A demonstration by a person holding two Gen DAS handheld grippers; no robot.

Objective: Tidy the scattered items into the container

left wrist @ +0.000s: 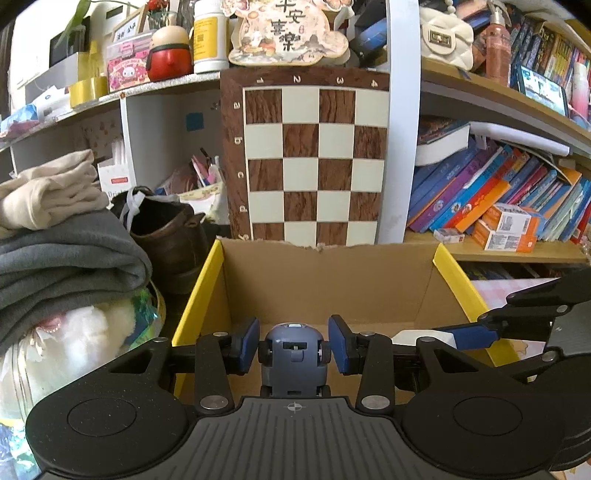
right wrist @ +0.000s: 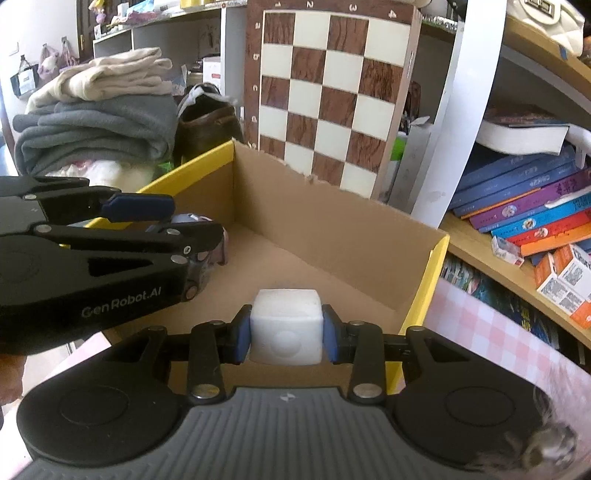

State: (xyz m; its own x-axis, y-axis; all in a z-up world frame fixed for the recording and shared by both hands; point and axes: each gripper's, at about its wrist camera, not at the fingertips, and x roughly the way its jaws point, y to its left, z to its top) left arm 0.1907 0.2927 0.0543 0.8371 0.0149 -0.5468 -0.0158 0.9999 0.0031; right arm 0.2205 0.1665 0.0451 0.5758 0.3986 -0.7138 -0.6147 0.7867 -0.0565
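White cube (right wrist: 284,325) clamped in right hand-held gripper (right wrist: 285,332).

The left gripper (right wrist: 177,221) hides most of the blue-grey toy (right wrist: 192,218)

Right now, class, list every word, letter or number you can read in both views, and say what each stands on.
"GenRobot.AI": side of the left gripper.
"1 2 3 4": top border of the chessboard.
"a b c d": the chessboard's left border.
"平安喜樂": decorative plaque on the shelf above.
Too small or blurred: book spines, orange boxes, white bottle's yellow label, pink box.
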